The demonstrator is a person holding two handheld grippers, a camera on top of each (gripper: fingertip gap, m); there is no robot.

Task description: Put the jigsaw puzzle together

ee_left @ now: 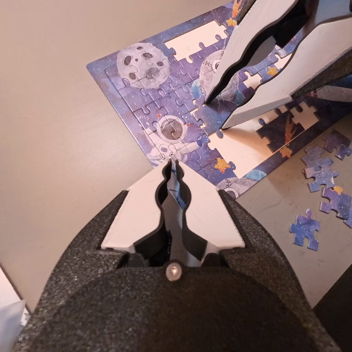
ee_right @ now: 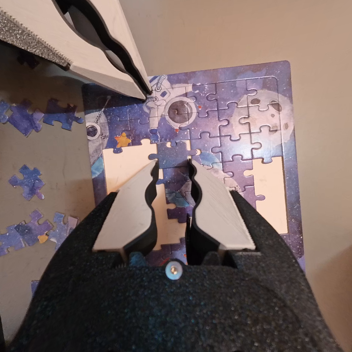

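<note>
1. Two grippers are over the puzzle tray [ee_right: 285, 72], which lies flat on a tan table [ee_right: 228, 28]. Most of the space picture is filled in; bare cream gaps remain along the near side and at one end.

2. Right gripper [ee_right: 173, 162]: jaws apart, tips resting on either side of a dark blue piece [ee_right: 172, 155]. That piece sits in the tray, slightly askew, with slivers of cream showing at its edges, so probably not fully seated. Nothing is clamped.

3. Left gripper [ee_left: 173, 161]: jaws nearly together, tips down at the tray's edge by the astronaut [ee_left: 169, 131]. It looks to be pinning the tray; whether anything thin is pinched between the tips, I cannot tell.

4. Loose pieces [ee_left: 322, 175] lie scattered on the grey surface [ee_left: 276, 219] beside the tray, some overlapping.

5. Handling, as a judgement: the pieces are thin, light card, stiff enough to push but easy to bend or flip. Best taken across opposite flat edges, clear of the tabs, or nudged sideways with one tip.

6. Seating needs gentle downward pressure; too much could shift the neighbours.
</note>
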